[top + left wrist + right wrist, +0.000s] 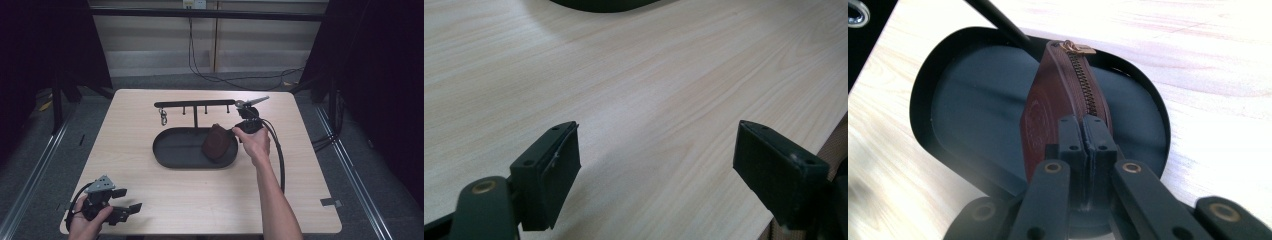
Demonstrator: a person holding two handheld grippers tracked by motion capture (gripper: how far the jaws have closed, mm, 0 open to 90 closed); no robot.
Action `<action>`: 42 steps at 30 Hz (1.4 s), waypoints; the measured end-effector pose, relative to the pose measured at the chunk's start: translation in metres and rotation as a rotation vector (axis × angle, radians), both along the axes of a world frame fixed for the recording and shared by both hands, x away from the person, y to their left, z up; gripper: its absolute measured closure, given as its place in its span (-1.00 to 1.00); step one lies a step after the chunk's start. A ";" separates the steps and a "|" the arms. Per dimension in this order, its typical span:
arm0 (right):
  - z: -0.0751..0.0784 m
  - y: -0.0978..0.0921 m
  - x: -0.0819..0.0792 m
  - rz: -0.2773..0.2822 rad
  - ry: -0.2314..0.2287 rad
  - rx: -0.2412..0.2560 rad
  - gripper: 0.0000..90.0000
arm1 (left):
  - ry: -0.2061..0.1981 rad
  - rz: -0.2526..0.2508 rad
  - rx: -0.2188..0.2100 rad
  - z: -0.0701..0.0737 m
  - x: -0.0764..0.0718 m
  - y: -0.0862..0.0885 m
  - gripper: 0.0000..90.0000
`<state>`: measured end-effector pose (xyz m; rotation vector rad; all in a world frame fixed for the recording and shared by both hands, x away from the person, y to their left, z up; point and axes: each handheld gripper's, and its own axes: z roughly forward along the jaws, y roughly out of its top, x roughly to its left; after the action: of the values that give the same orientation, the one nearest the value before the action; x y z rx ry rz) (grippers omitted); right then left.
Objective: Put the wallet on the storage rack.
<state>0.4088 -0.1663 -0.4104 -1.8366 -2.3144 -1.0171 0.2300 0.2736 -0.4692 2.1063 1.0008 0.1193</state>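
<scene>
My right tongs [1086,131] are clenched on a brown leather zip pouch [1058,100], its metal zipper running lengthwise away from me. The pouch stands on edge at the right end of a black oval metal tray [172,150] mid-bench. My left tongs [656,170] are released, jaws wide apart, over bare pale wood-grain bench [649,85] near its front left corner.

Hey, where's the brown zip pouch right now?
The pouch is at the right end of the black oval tray, clamped at its edge by the right gripper, below the hook rack.
</scene>
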 end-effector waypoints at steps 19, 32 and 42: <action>-0.033 -0.006 -0.004 -0.021 0.010 -0.002 1.00 | 0.003 0.002 -0.001 0.000 0.000 0.001 -0.58; -0.015 -0.020 -0.018 -0.025 -0.099 -0.004 0.47 | 0.002 0.027 -0.011 0.000 0.004 0.003 -0.58; -0.016 -0.037 -0.033 -0.038 -0.113 -0.036 -0.02 | 0.005 0.031 -0.018 -0.001 0.006 0.003 -0.58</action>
<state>0.3761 -0.2035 -0.4263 -1.8908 -2.3837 -1.1192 0.2355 0.2761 -0.4698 2.0763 1.0347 0.1200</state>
